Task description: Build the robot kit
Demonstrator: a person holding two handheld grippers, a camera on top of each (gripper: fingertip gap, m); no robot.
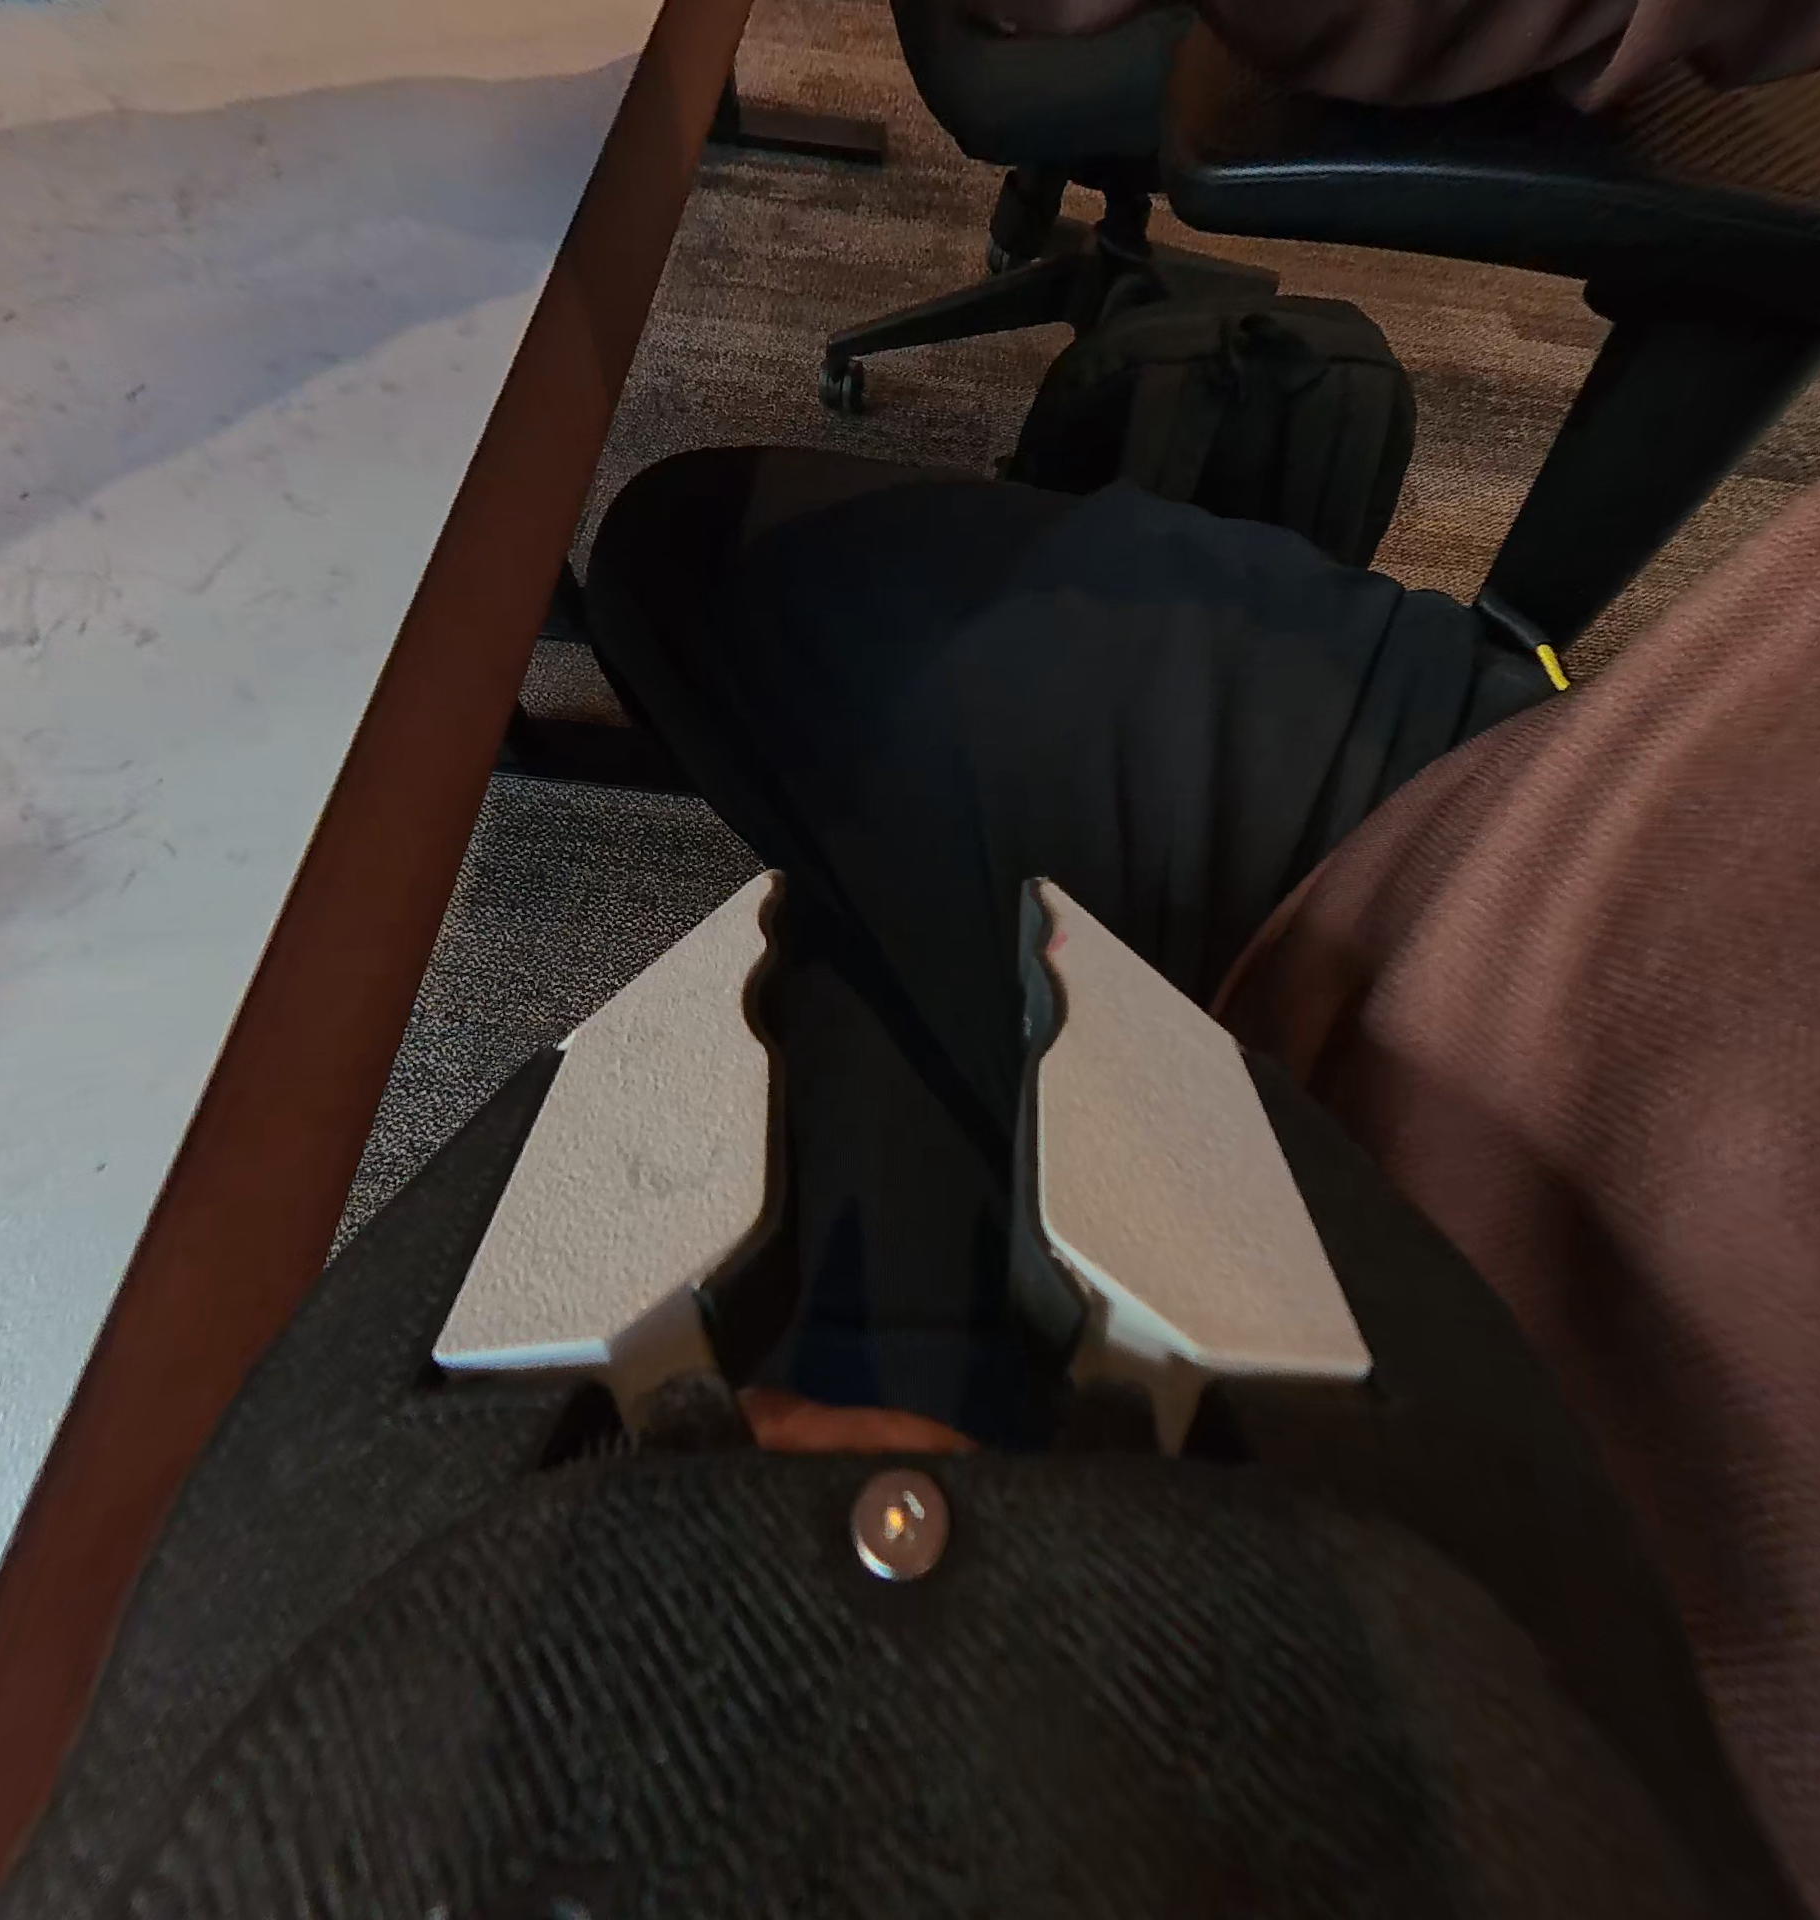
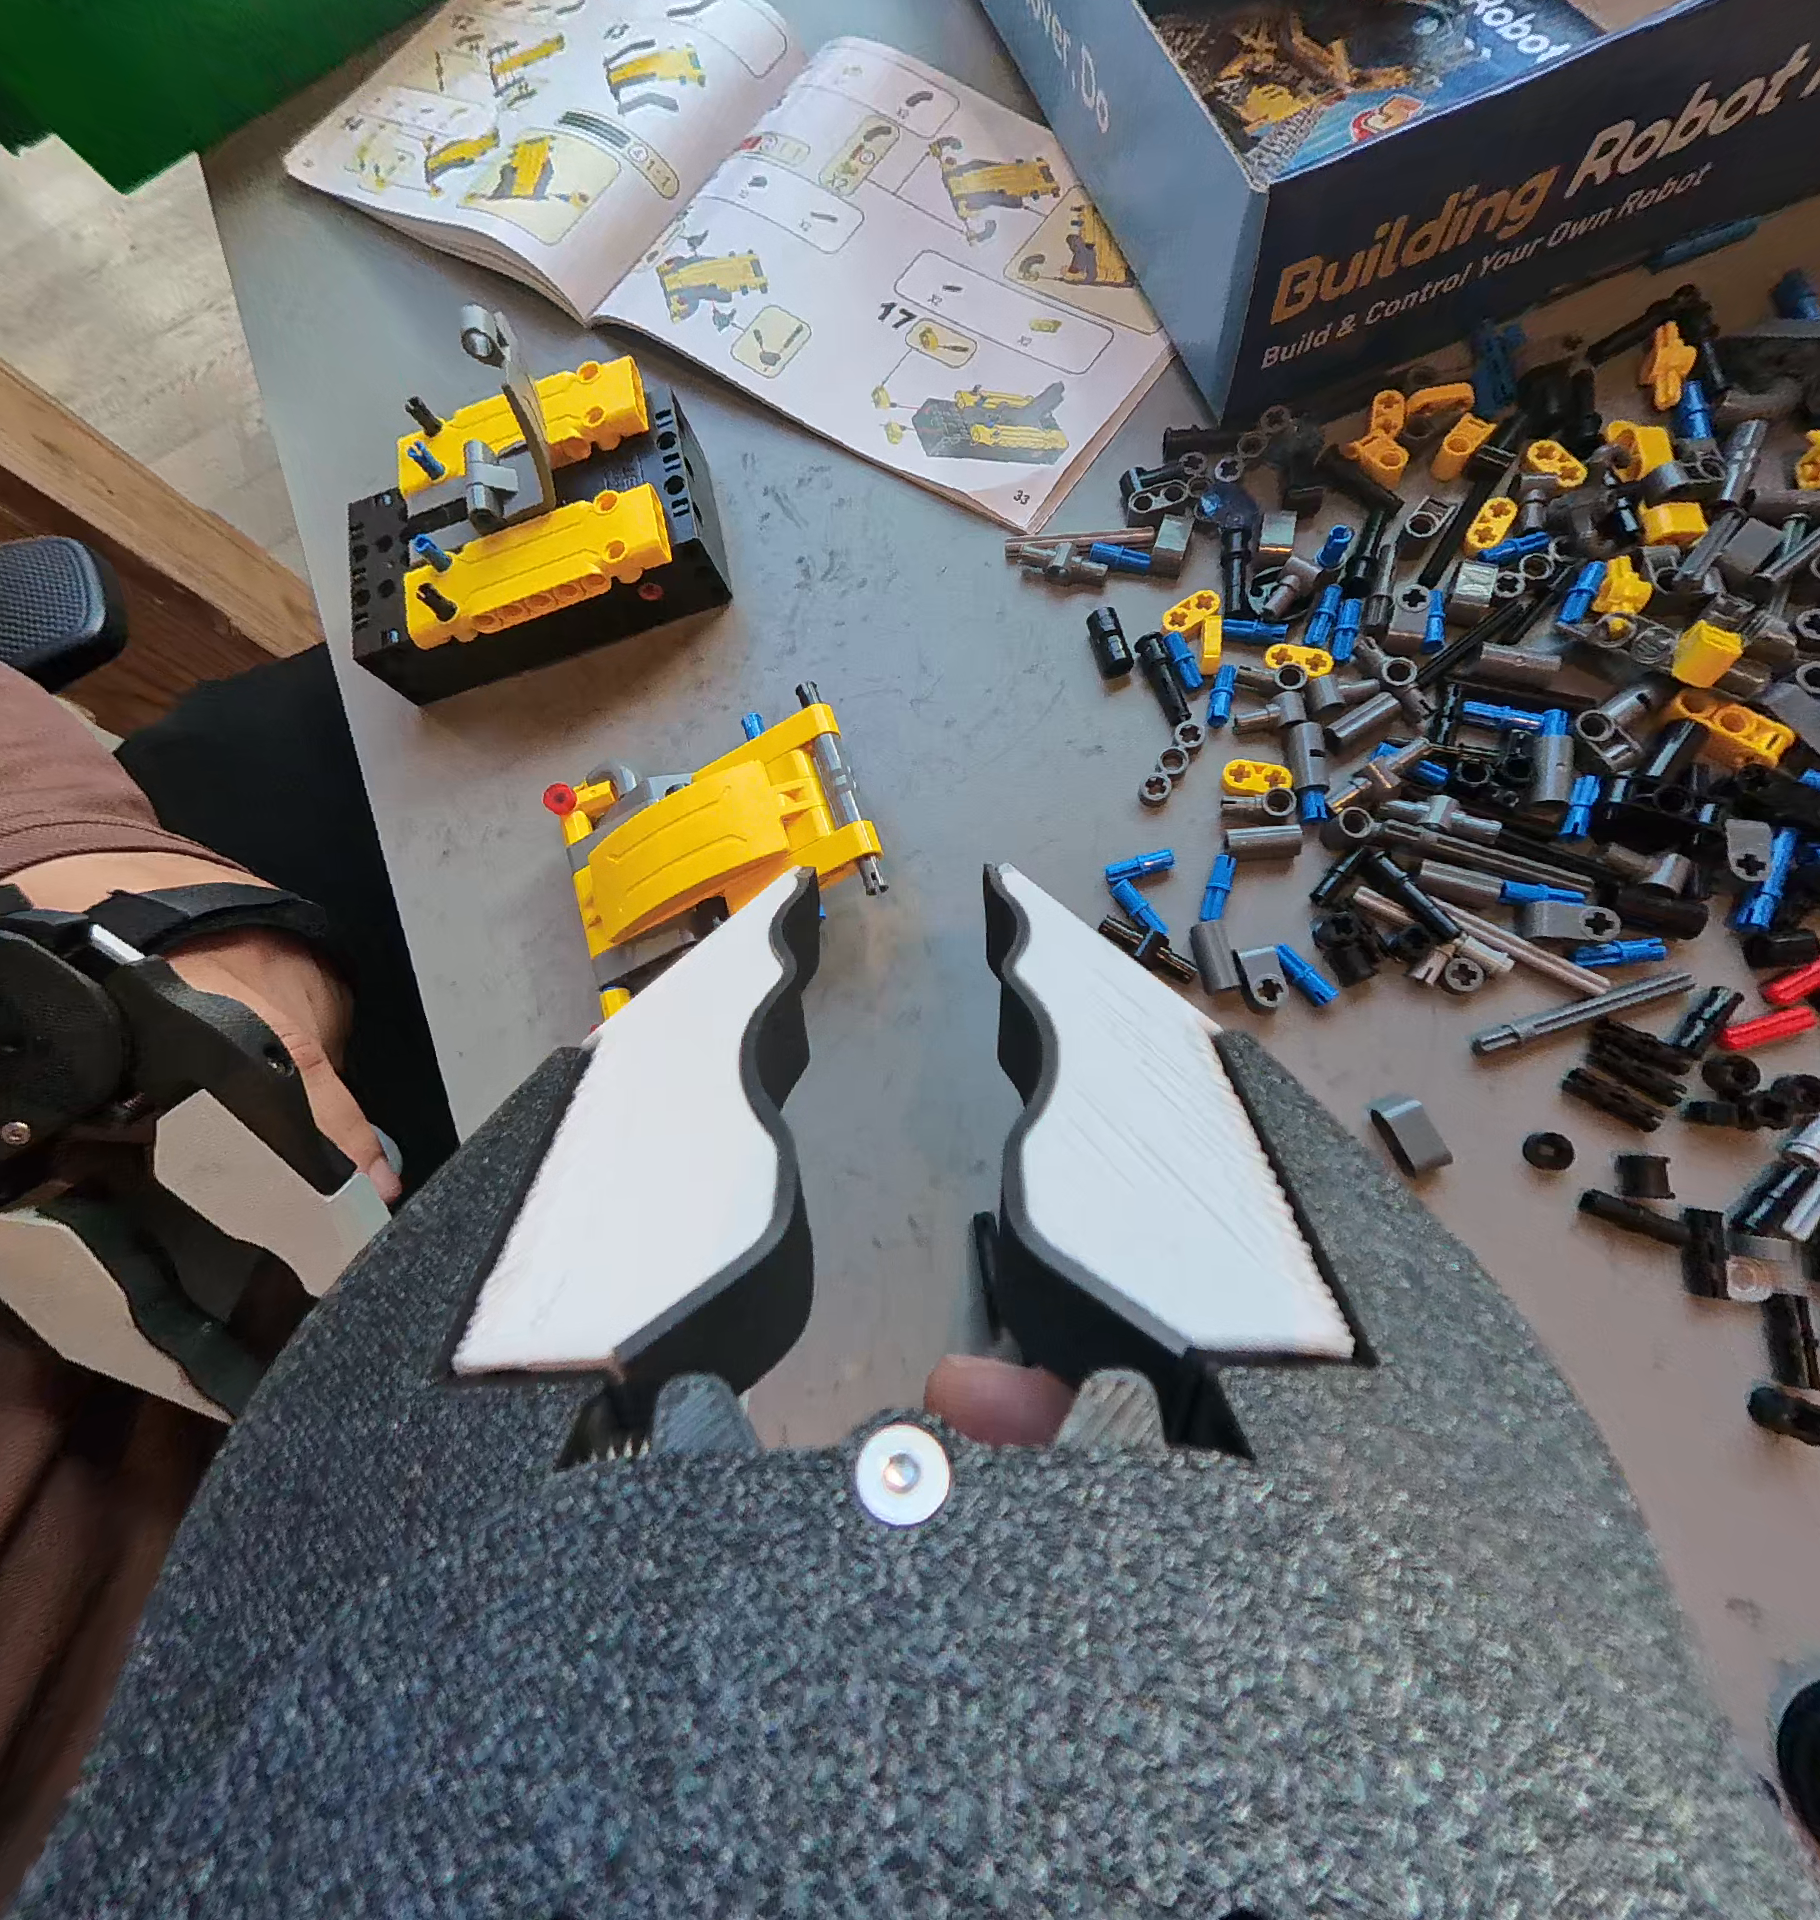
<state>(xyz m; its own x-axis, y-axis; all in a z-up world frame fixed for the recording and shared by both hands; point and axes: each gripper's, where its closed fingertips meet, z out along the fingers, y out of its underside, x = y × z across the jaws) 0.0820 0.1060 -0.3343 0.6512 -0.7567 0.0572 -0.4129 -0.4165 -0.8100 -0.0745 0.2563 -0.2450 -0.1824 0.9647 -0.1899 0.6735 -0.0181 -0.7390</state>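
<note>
My right gripper (image 2: 898, 883) is open and empty above the grey table (image 2: 927, 644). Just left of its left finger lies a small yellow brick assembly (image 2: 714, 831) with a grey axle. Farther back left stands a black block with two yellow beams and a grey lever (image 2: 532, 520). A big pile of loose black, blue, grey and yellow parts (image 2: 1508, 748) covers the right side. My left gripper (image 1: 901, 894) is open and empty, held off the table's edge over a person's dark trouser leg (image 1: 937, 675). It also shows at the left in the right wrist view (image 2: 262, 1164).
An open instruction booklet (image 2: 781, 218) and a dark blue kit box (image 2: 1457, 156) lie at the back of the table. The table's brown edge (image 1: 386, 727) runs left of the left gripper. A black office chair (image 1: 1093, 208), a black bag (image 1: 1218, 416) and carpet lie beyond.
</note>
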